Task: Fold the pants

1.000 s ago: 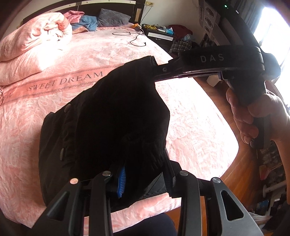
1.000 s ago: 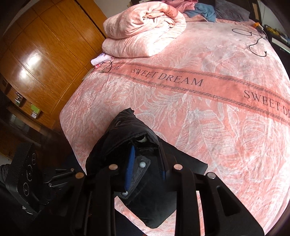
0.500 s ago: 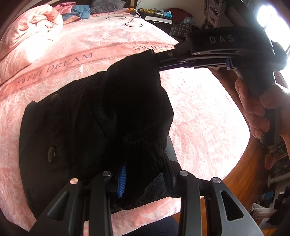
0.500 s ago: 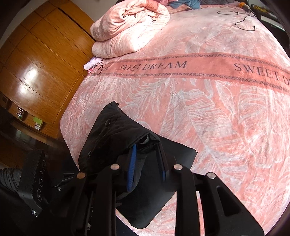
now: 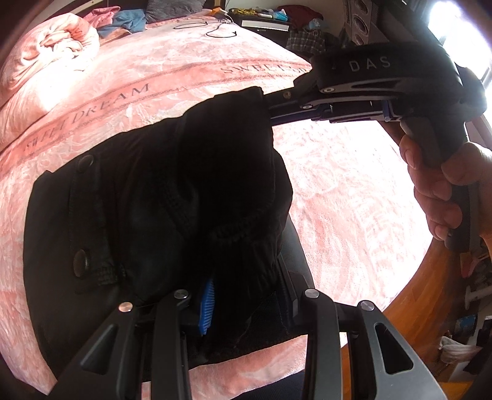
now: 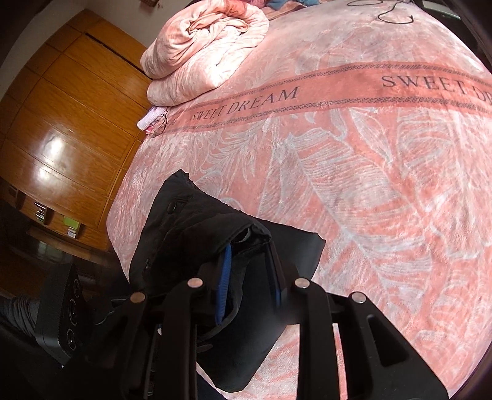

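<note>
Black pants (image 5: 147, 197) lie bunched and partly spread on the pink bed near its front edge; they also show in the right wrist view (image 6: 196, 234). My left gripper (image 5: 246, 295) is shut on a raised fold of the pants, its blue pads half buried in cloth. My right gripper (image 6: 249, 277) is shut on another part of the same raised edge. In the left wrist view the right gripper (image 5: 267, 101) reaches in from the right, its tips hidden in the fabric.
The pink "SWEET DREAM" blanket (image 6: 369, 154) covers the bed. A rolled pink quilt (image 6: 206, 40) lies at the far left. A black cable (image 5: 215, 27) lies near the head. Wooden wardrobe (image 6: 61, 123) stands left, wooden floor (image 5: 430, 292) right.
Both grippers have carried the held fold of the pants forward over the bed and lower. More of the pants now lies spread flat on the blanket.
</note>
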`<control>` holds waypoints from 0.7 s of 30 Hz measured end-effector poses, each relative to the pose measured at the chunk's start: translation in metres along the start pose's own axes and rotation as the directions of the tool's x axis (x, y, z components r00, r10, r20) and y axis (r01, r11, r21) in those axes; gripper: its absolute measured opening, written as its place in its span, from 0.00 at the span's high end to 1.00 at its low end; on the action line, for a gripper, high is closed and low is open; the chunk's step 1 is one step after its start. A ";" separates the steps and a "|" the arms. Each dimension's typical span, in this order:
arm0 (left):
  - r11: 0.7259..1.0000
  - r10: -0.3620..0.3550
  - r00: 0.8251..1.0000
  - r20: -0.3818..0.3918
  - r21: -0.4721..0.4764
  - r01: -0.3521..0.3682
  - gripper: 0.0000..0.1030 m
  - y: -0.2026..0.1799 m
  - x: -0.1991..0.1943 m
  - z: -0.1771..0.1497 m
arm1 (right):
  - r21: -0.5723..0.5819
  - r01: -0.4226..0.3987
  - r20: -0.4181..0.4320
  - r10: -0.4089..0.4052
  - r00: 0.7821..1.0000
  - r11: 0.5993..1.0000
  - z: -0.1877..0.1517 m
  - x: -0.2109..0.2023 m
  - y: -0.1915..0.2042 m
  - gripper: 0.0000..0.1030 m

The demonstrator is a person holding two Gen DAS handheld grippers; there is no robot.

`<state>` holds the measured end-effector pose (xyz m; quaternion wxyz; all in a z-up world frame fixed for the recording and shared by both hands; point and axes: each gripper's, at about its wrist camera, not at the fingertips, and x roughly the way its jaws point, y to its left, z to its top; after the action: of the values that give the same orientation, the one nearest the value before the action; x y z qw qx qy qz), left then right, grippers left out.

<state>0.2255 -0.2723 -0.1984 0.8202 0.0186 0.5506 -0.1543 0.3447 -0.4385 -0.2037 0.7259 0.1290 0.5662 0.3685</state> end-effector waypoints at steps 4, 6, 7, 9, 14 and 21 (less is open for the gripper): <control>0.999 0.027 1.000 0.006 0.032 -0.027 0.67 -0.007 0.003 -0.005 | 0.026 0.005 0.015 -0.005 1.000 1.000 -0.006 0.000 -0.002 0.77; 0.998 0.036 0.999 0.009 0.049 -0.037 0.67 -0.011 0.005 -0.007 | 0.048 0.012 0.021 -0.013 1.000 0.999 -0.010 0.001 -0.004 0.77; 0.998 0.040 0.999 0.010 0.057 -0.040 0.67 -0.012 0.006 -0.008 | 0.056 0.014 0.020 -0.015 1.000 0.998 -0.012 0.002 -0.004 0.77; 0.997 0.040 0.999 0.015 0.063 -0.041 0.67 -0.013 0.007 -0.009 | 0.074 0.034 0.019 -0.035 0.999 0.997 -0.016 0.004 -0.003 0.77; 0.994 0.049 0.998 0.028 0.092 -0.051 0.66 -0.017 0.007 -0.014 | 0.107 0.082 0.017 -0.084 0.996 0.991 -0.025 0.000 0.003 0.70; 0.984 0.043 0.998 0.046 0.171 -0.050 0.53 -0.037 0.003 -0.028 | 0.157 0.139 0.026 -0.144 0.989 0.978 -0.040 -0.012 0.017 0.64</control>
<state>0.1913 -0.3024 -0.2074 0.8303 0.0991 0.5172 -0.1823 0.3000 -0.4441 -0.1982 0.7485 0.1513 0.5873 0.2683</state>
